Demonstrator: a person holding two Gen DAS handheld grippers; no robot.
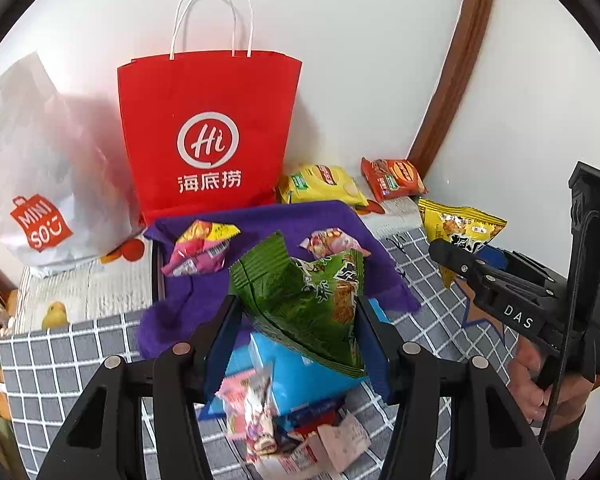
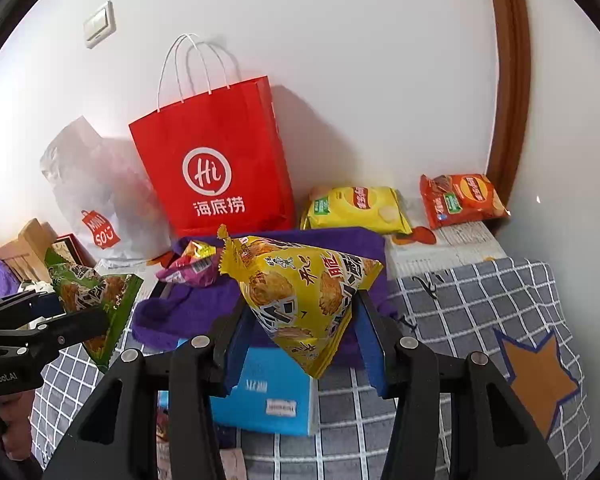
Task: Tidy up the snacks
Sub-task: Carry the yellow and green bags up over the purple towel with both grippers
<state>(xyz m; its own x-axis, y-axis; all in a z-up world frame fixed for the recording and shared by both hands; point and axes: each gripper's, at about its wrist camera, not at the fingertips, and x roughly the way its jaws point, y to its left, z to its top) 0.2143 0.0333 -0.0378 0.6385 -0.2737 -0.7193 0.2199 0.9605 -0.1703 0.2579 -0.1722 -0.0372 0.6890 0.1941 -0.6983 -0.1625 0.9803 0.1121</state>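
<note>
My left gripper [image 1: 296, 320] is shut on a green snack bag [image 1: 304, 300] and holds it above a blue box [image 1: 300, 376]. My right gripper [image 2: 300, 324] is shut on a yellow snack bag [image 2: 300, 292], also held up; that bag shows at the right of the left wrist view [image 1: 456, 228]. The green bag shows at the left of the right wrist view [image 2: 96, 300]. A purple cloth-lined tray [image 1: 332, 220] behind holds two pink snack packets [image 1: 200, 252] [image 1: 332, 242]. A yellow chip bag [image 2: 356, 208] and an orange chip bag [image 2: 460, 198] lie by the wall.
A red paper bag [image 1: 208, 132] and a white Miniso plastic bag [image 1: 32, 184] stand against the wall. Several small packets [image 1: 260, 412] lie on the grey checked cloth [image 2: 460, 312] by the blue box [image 2: 268, 396]. A brown door frame [image 2: 508, 80] is at right.
</note>
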